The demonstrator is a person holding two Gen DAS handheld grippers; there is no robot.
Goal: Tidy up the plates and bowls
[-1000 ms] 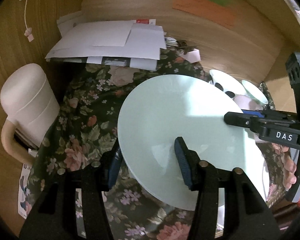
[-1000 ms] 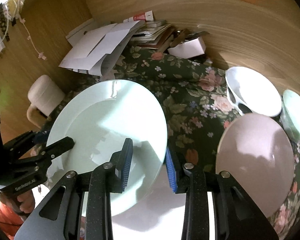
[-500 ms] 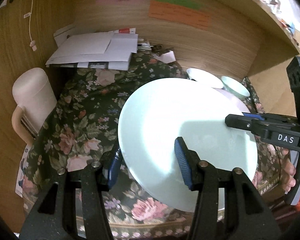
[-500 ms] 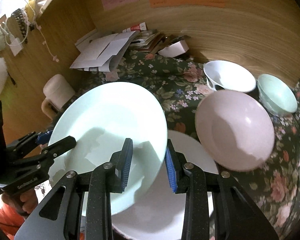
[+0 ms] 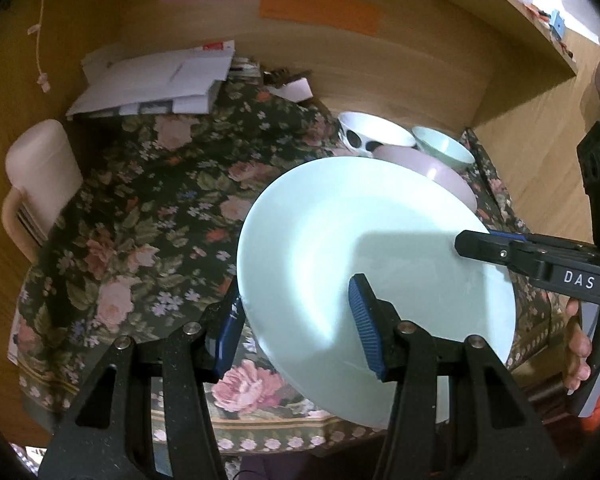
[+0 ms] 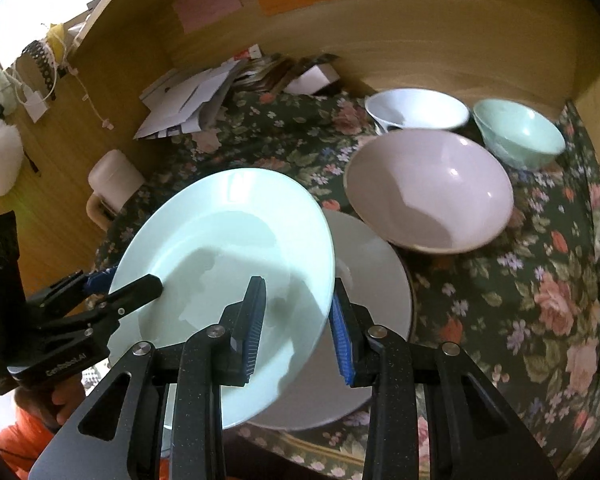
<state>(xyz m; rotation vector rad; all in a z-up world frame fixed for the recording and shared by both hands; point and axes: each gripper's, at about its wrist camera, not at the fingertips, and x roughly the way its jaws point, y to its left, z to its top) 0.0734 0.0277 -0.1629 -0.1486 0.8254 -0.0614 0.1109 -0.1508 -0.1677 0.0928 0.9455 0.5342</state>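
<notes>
Nearest you: your left claw [image 5: 296, 328], black with blue ribbed pads, clamps the near-left rim of the round pale mint-green plate [image 5: 364, 264]; one pad lies on the plate's upper face, the other sits under the rim. Your right claw [image 6: 296, 328] grips the opposite rim of the same plate [image 6: 228, 264] in the same way, jaws set narrow across the edge. The plate hangs tilted between both claws, clear of the cloth.

Beneath and just right of it, in the right wrist view: a round white plate [image 6: 376, 272] lying flat on the counter [image 6: 540, 280], which is draped in a dark floral cloth. The mint plate overlaps its left part.

Next out: a wide pale pink bowl [image 6: 428, 192], upright, touching or just beside the white plate's far edge.

Behind it: a white bowl [image 6: 416, 108] with dark spots on the outside, and a small mint-green bowl [image 6: 520, 132] to its right, both upright and close to the pink bowl.

Far left: a cream lidded jug with a handle [image 5: 40, 176].

Farthest: a heap of white papers and envelopes [image 5: 156, 84] against the wooden wall, with pink, green and orange notes [image 5: 320, 8] stuck above.
</notes>
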